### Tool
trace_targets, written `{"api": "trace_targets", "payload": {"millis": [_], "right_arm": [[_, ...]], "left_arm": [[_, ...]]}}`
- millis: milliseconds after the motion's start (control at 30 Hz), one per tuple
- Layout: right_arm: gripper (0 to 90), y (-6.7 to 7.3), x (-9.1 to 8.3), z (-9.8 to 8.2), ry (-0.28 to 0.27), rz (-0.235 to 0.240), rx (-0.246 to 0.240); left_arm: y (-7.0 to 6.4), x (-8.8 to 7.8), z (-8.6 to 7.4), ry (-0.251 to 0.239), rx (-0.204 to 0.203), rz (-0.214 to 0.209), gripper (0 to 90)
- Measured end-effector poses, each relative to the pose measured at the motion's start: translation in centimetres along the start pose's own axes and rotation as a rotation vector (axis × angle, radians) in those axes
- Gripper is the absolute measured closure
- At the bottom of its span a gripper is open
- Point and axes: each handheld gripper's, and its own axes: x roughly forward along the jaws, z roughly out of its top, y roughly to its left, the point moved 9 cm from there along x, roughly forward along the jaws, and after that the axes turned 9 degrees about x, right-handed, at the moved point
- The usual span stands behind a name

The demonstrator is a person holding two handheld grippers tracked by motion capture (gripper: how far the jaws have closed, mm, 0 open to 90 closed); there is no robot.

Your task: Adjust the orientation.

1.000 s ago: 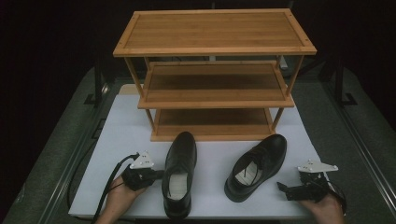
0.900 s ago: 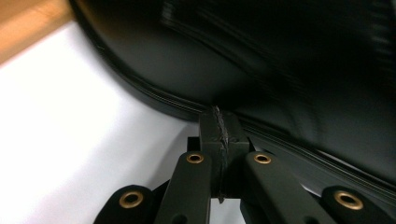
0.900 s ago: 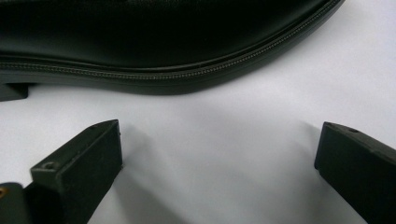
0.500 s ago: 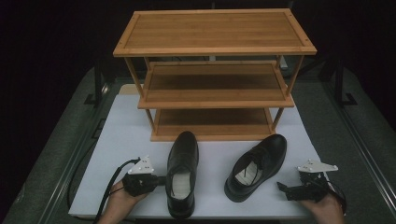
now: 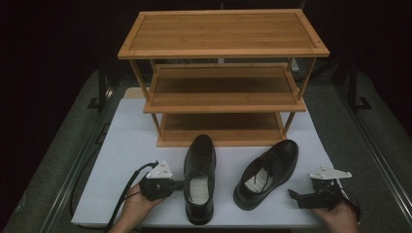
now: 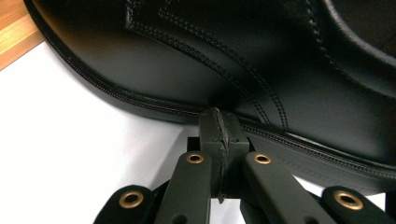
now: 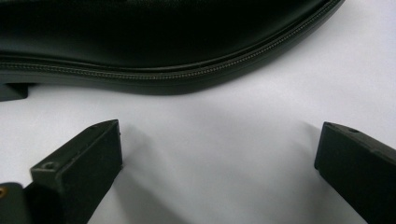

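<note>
High view: we see our left gripper [image 5: 180, 185], jaws pressed together, touching the left shoe [image 5: 199, 177] at its nine o'clock; right gripper [image 5: 293, 194] (jaws spread) sits at the right shoe's [image 5: 266, 172] four o'clock.

You have two glossy black leather shoes [image 5: 199, 177] [image 5: 266, 173], tonal black stitching, pale insoles. Your honey-brown bamboo three-tier rack [image 5: 223, 73] stands on a plain white board [image 5: 121, 160]. Black gripper [image 5: 180, 185], grey plate.

Two black shoes [image 5: 199, 177] [image 5: 266, 172] lie in front of one rack [image 5: 223, 73] with three shelves, and two grippers [image 5: 176, 185] [image 5: 293, 195] flank the shoes.
</note>
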Motion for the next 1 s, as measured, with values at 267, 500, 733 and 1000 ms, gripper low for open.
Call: {"api": "trace_targets", "payload": {"millis": [267,500,733,1000], "right_arm": [[0.4,0.0,0.0,0.0,-0.002,0.001,-0.001],[0.4,0.0,0.0,0.0,-0.003,0.001,-0.001],[0.4,0.0,0.0,0.0,-0.002,0.000,0.001],[0.3,0.0,0.0,0.0,-0.001,0.000,-0.001]], "left_arm": [[0.1,-0.5,-0.2,0.004,0.016,0.018,90.0],[1.6,-2.9,-1.6,-0.004,-0.039,0.082,80.5],[3.0,-4.9,-3.8,0.031,-0.103,0.133,55.1],[4.3,-7.7,-8.2,0.087,-0.182,0.221,27.9]]}}
